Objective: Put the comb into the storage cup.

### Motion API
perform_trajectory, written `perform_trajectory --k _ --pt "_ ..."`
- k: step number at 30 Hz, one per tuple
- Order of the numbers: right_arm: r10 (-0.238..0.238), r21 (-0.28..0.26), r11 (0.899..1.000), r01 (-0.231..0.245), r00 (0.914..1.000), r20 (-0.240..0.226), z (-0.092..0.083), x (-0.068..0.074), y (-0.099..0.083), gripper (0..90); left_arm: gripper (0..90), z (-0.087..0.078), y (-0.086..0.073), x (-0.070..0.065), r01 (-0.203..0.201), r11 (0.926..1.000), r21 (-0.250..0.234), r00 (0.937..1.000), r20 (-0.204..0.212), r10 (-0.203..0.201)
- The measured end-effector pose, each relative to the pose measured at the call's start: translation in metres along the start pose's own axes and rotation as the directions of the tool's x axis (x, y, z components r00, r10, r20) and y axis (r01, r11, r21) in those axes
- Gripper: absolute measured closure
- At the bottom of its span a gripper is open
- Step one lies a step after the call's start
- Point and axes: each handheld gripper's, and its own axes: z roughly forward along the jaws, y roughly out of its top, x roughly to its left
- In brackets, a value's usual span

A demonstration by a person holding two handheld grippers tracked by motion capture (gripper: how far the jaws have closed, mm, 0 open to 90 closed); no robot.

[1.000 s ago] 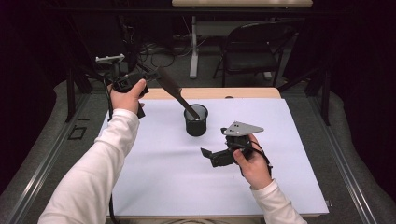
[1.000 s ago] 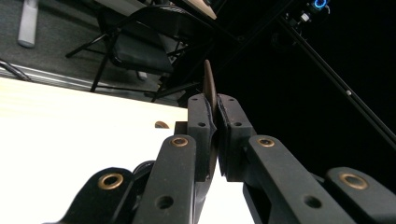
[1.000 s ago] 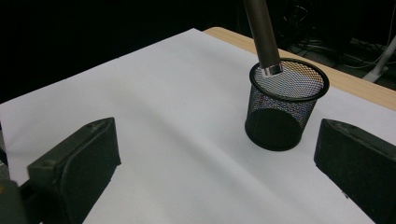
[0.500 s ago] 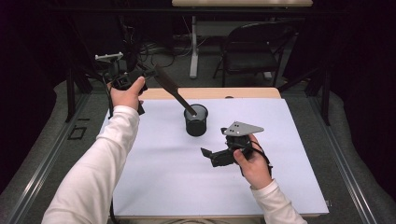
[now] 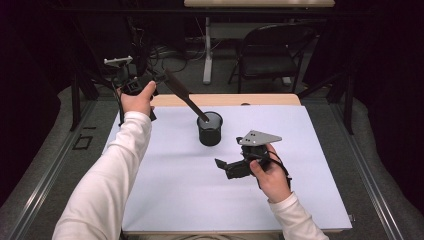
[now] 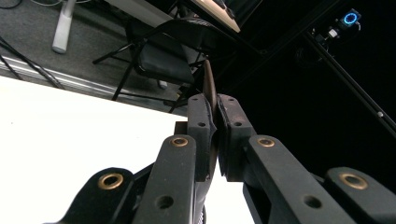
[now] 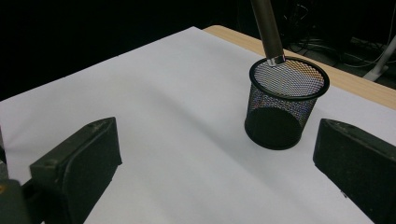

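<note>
A black mesh cup [image 5: 210, 131] stands upright on the white sheet [image 5: 165, 185] near the table's middle. My left gripper [image 5: 159, 76] is raised at the far left, shut on a long dark utensil [image 5: 182, 95]. The utensil slants down to the right, and its lower end with a silver ferrule [image 7: 275, 59] sits at the cup's rim. In the left gripper view the jaws [image 6: 215, 135] pinch the utensil's thin edge [image 6: 208, 84]. My right gripper [image 5: 222, 167] hovers in front of the cup, pointing left. It is open, and its pads [image 7: 79, 163] hold nothing. The cup [image 7: 275, 116] lies just ahead of it.
The wooden table edge [image 5: 260, 99] shows beyond the sheet. A folding chair [image 5: 270, 55] and a table leg [image 5: 207, 50] stand on the floor behind. Bare sheet stretches to the left of the cup and in front of it.
The utensil's lower end has shifted very slightly at the cup's mouth. The right gripper has stayed where it was.
</note>
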Motion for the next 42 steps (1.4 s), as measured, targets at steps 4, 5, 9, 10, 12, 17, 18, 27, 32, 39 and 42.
perform_trajectory --k 4,5,9,10,12,17,18,27,32,39,42 --pt "0.000 0.001 1.000 0.000 1.0000 0.001 0.000 0.000 0.000 0.4 85.0 0.003 -0.001 0.000 -0.002 1.0000 0.000 1.0000 -0.007 0.002" --pt "-0.001 0.001 1.000 0.001 1.0000 0.000 0.000 0.000 0.000 0.4 85.0 0.004 -0.001 0.000 -0.001 1.0000 -0.002 1.0000 -0.010 0.001" --pt "-0.003 0.001 1.000 0.003 1.0000 0.000 0.000 0.000 0.000 0.4 85.0 0.008 -0.003 0.000 -0.005 1.0000 0.004 0.9998 -0.017 0.005" --pt "-0.004 0.002 1.000 0.004 1.0000 0.001 0.000 0.000 0.000 0.4 85.0 0.009 -0.003 -0.001 -0.001 1.0000 0.002 0.9998 -0.018 0.001" --pt "-0.004 0.003 1.000 0.004 1.0000 0.001 0.000 0.000 0.000 0.4 85.0 0.011 -0.004 -0.001 -0.009 0.9999 0.006 0.9997 -0.022 0.009" --pt "-0.003 0.003 1.000 0.003 1.0000 0.001 0.000 0.000 0.000 0.5 85.0 0.016 -0.007 -0.002 -0.009 0.9999 0.011 0.9995 -0.029 0.009" --pt "-0.004 0.003 1.000 0.004 1.0000 0.001 0.000 0.000 0.000 0.5 85.0 0.017 -0.007 -0.002 -0.013 0.9999 0.011 0.9995 -0.030 0.013" --pt "-0.006 0.003 1.000 0.006 1.0000 0.001 0.000 0.000 0.000 0.6 85.0 0.026 -0.012 -0.005 -0.019 0.9996 0.020 0.9992 -0.036 0.020" --pt "-0.006 0.003 1.000 0.006 1.0000 0.000 0.000 0.000 0.000 0.6 85.0 0.029 -0.015 -0.007 -0.028 0.9993 0.026 0.9987 -0.041 0.029" --pt "-0.006 0.004 1.000 0.006 1.0000 0.000 0.000 0.000 0.000 0.7 85.0 0.033 -0.019 -0.006 -0.033 0.9990 0.029 0.9983 -0.047 0.034" --pt "-0.006 0.004 1.000 0.006 1.0000 0.000 0.000 0.001 0.000 0.7 85.0 0.035 -0.021 -0.006 -0.028 0.9992 0.030 0.9985 -0.046 0.029"
